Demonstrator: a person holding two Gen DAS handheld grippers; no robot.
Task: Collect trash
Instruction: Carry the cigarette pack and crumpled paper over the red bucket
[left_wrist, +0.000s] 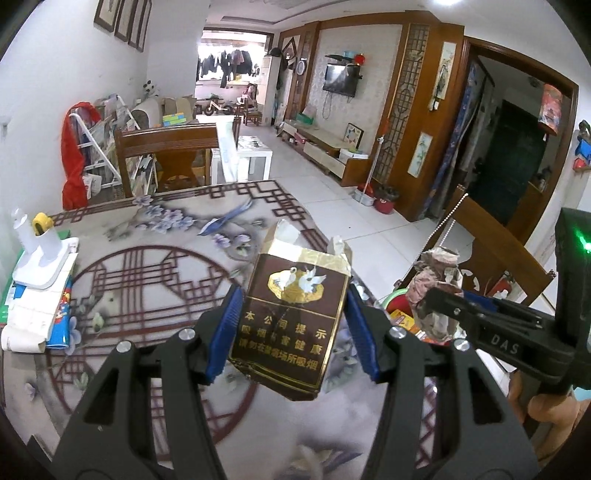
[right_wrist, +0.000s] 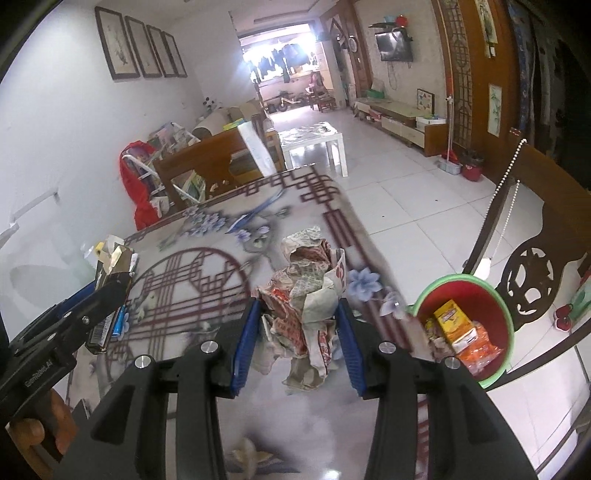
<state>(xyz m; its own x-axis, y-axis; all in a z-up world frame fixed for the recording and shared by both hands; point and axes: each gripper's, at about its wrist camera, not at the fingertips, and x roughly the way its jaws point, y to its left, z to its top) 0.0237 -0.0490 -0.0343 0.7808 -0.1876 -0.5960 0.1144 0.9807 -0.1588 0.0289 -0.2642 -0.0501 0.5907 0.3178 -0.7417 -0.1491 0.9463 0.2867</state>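
Above the table (left_wrist: 155, 236) with its flower-and-lattice printed cloth, the left wrist view shows the left tool (left_wrist: 291, 328) partly open, its blue pads pressed on both sides of a torn-open brown and gold cigarette pack (left_wrist: 291, 314), held upright clear of the cloth. To its right, the right tool (left_wrist: 439, 295) carries a crumpled wad of printed newspaper (left_wrist: 436, 288).

Across the right wrist view, that tool's jaws are easing apart, yet the blue pads touch the wad, which hangs between them near the table's right edge. Just beyond that edge, lower down, stands a round red bin with a green rim (right_wrist: 469, 284), already holding orange and yellow wrappers.
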